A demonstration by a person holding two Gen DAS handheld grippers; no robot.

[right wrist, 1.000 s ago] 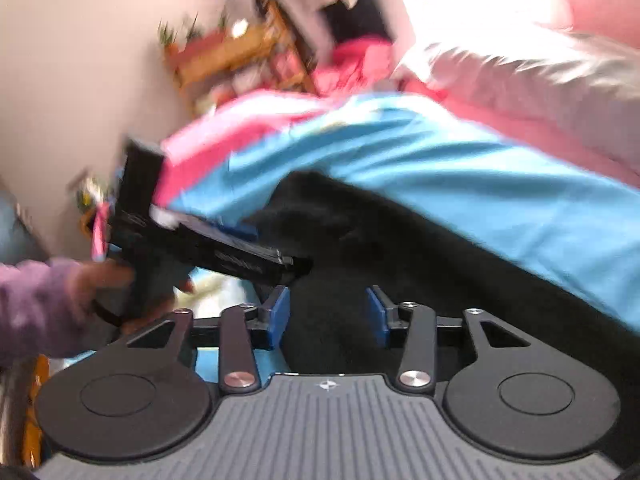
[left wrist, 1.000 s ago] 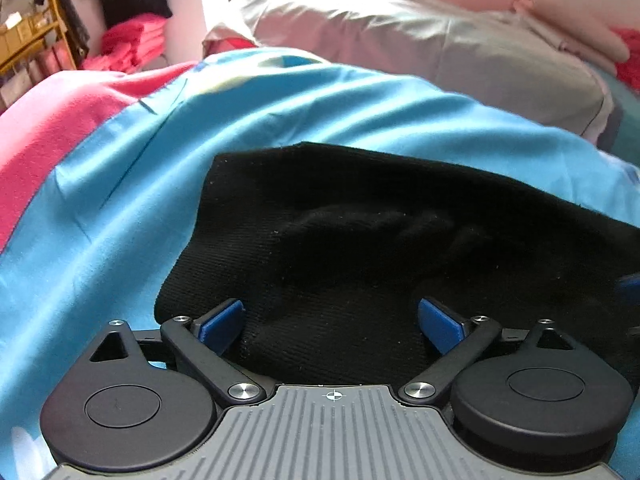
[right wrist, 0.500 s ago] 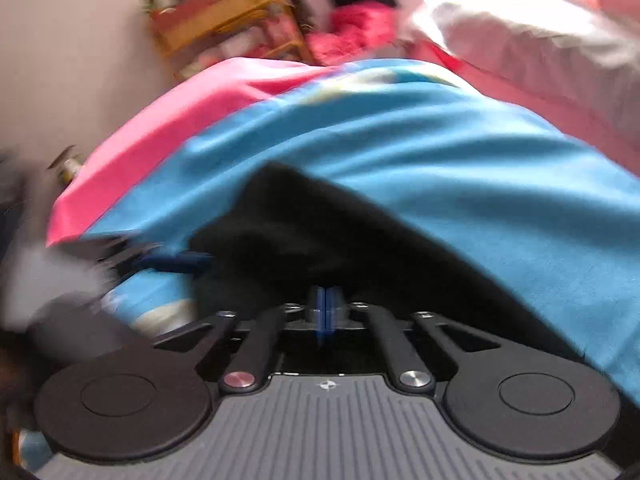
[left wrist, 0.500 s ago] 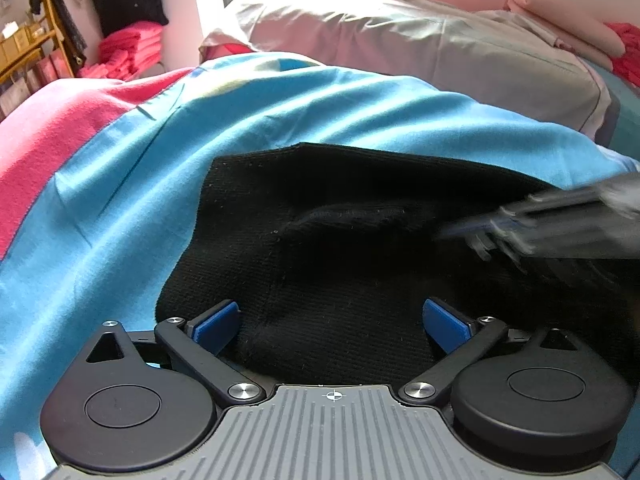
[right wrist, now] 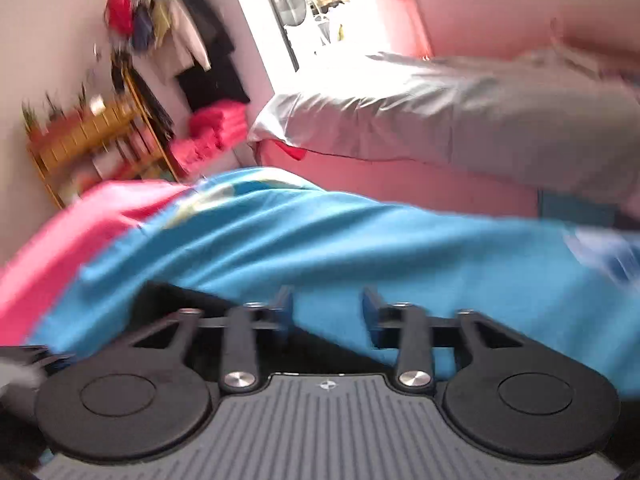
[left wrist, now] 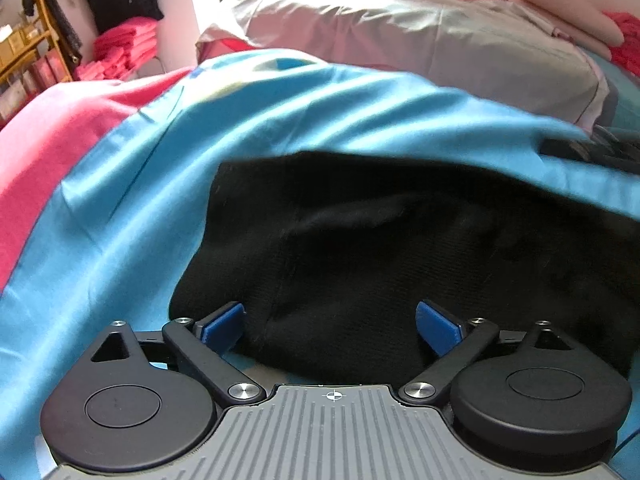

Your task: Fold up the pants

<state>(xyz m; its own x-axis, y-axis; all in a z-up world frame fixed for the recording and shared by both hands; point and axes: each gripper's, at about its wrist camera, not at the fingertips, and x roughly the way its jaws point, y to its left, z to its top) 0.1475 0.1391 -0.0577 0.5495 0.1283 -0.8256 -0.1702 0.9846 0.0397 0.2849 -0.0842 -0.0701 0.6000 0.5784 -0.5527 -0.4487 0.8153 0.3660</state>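
Black pants (left wrist: 400, 248) spread on a blue bedspread (left wrist: 132, 216) atop a bed, near its front edge, with a pink blanket (left wrist: 44, 148) at the left edge and a grey pillow (left wrist: 420, 40) along the far edge. Left gripper (left wrist: 330, 326) low over the pants' near hem, blue fingers (left wrist: 222, 326) wide apart, fabric lying between them but not pinched. Right gripper (right wrist: 326, 314) above the bedspread, fingers (right wrist: 370, 312) parted and holding nothing, a dark strip of pants (right wrist: 176, 296) just to its left. Motion blur throughout the right view. Wooden shelf (right wrist: 92, 136) and hanging clothes (right wrist: 188, 48) against the far wall.
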